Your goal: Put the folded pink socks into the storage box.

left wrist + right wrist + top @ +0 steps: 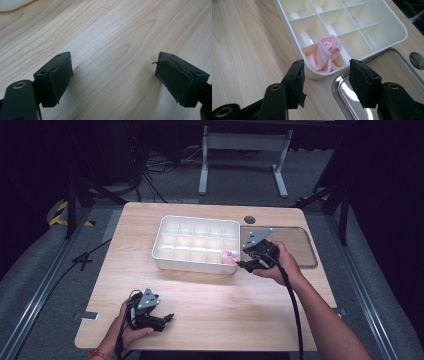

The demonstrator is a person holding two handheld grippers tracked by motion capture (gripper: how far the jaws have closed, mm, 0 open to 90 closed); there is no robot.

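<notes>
Wooden table [200, 290]: white tray [165, 227] held pink roll [325, 52] in near-right corner cell, likely just released. Right gripper [325, 82] empty, jaws apart. Left gripper [115, 75] wide, idle.

Light wood desk [200, 295] with rounded corners, grain running lengthwise, lit bright from above, glare near the middle. Small dark round grommet [249, 219] near its far edge. Grey carpet floor [35, 285] all around. Metal rails [42, 285] run along the floor on both sides of the desk. Yellow-black hazard tape [60, 213] on the floor at far left. Behind the desk, a white metal frame [244, 157] with 2 legs stands on the carpet. Black cables [160, 167] tangled on the floor beside it. Dark stands [75, 195] left and right. Background walls black, unlit, no detail readable.
</notes>
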